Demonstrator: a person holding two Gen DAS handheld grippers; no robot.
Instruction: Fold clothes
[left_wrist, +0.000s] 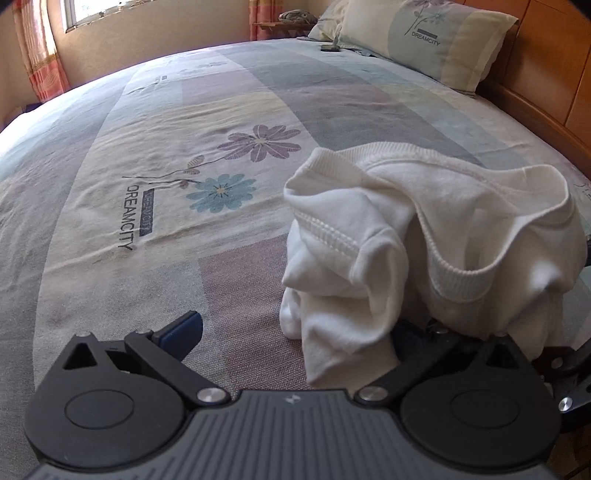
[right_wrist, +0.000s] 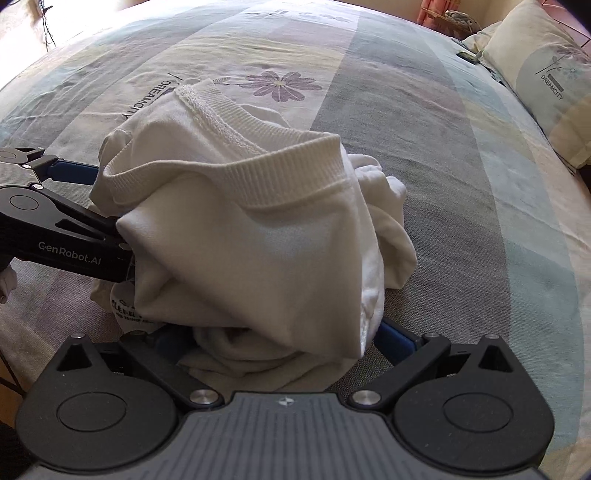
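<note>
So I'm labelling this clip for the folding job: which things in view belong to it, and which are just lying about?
Part of the job:
white sweatshirt, crumpled
left gripper
right gripper
bedspread, the work surface

Just lying about:
pillow
small dark object by the pillow
curtain

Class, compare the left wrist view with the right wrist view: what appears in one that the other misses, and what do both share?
Only the left wrist view shows the window, the orange curtain, the wooden headboard and the blue flower print. Only the right wrist view shows black printed lettering on the garment and the left gripper from the side, reaching into the cloth. Both share the crumpled white garment, the patterned bedsheet, the purple flower and a pillow.
</note>
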